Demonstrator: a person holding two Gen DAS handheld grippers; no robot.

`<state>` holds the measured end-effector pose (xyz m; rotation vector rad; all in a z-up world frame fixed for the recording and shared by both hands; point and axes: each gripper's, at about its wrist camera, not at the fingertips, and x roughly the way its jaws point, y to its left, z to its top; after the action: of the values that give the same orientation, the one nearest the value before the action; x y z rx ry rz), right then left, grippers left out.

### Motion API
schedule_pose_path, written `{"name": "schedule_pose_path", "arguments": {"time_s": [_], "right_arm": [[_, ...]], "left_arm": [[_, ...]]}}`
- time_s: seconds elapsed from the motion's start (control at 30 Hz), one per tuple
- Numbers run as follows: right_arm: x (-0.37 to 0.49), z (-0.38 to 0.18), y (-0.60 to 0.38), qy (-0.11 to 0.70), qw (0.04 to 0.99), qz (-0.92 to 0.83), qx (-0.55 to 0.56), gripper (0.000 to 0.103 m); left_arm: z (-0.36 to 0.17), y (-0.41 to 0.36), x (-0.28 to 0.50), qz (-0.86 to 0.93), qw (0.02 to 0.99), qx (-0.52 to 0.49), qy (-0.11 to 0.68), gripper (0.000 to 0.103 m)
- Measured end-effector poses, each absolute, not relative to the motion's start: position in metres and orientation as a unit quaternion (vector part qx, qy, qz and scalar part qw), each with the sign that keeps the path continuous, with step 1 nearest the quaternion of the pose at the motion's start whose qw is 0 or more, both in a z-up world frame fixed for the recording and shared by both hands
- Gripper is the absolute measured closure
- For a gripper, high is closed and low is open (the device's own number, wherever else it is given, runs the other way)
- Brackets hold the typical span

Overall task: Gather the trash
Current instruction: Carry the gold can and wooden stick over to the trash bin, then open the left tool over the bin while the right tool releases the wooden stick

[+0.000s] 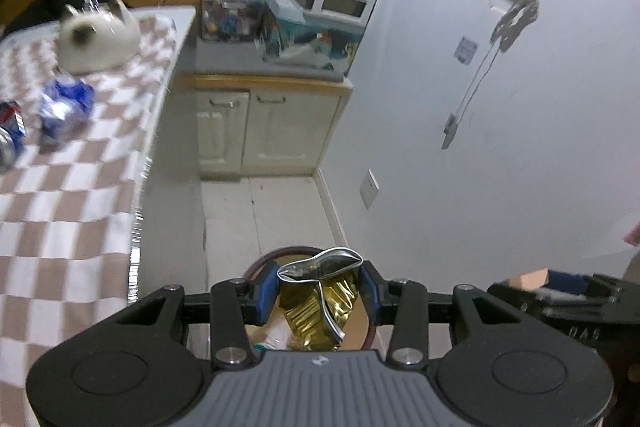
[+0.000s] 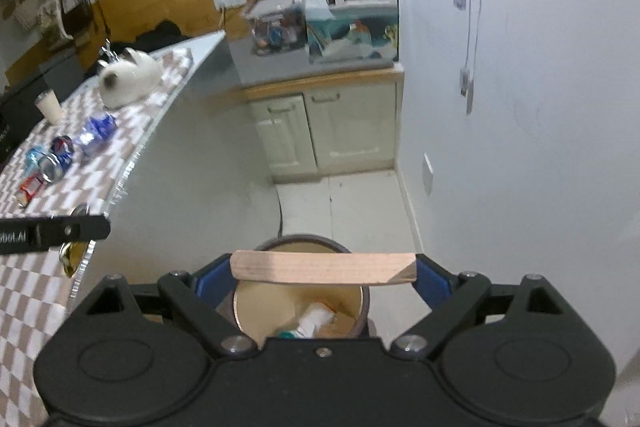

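Bin [image 2: 362,301] holds trash [image 2: 314,321] (a white tube).

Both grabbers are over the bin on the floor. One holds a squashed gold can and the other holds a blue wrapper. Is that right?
Almost. The left gripper does hold the squashed gold can above the bin. But the right gripper holds a flat brown cardboard piece, not a blue wrapper; the right wrist view shows it. The blue wrapper lies on the checkered table.

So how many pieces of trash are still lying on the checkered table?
4, in a row near the table edge: blue wrapper, crushed can, light-blue packet, red wrapper. More may be hidden.
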<state>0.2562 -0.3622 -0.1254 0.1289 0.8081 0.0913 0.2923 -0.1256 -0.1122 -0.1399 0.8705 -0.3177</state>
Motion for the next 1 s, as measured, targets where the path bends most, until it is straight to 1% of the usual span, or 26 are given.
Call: {"name": "schedule_pose_path", "arguments": {"time_s": [0.5,0.9,1.0], "right_arm": [[0.347,-0.225,-0.340,0.498,0.860,0.103,0.028,0.009],[0.388,-0.276,-0.314,0.568,0.804,0.169,0.047,0.009],[0.390,-0.284,-0.311,0.577,0.796,0.175,0.054,0.006]], "left_arm": [[-0.215,-0.135,0.394,-0.128,0.834,-0.119,0.523,0.060],[-0.254,-0.143,0.435,-0.120,0.812,-0.132,0.556,0.060],[-0.261,-0.145,0.440,-0.119,0.807,-0.132,0.563,0.060]]}}
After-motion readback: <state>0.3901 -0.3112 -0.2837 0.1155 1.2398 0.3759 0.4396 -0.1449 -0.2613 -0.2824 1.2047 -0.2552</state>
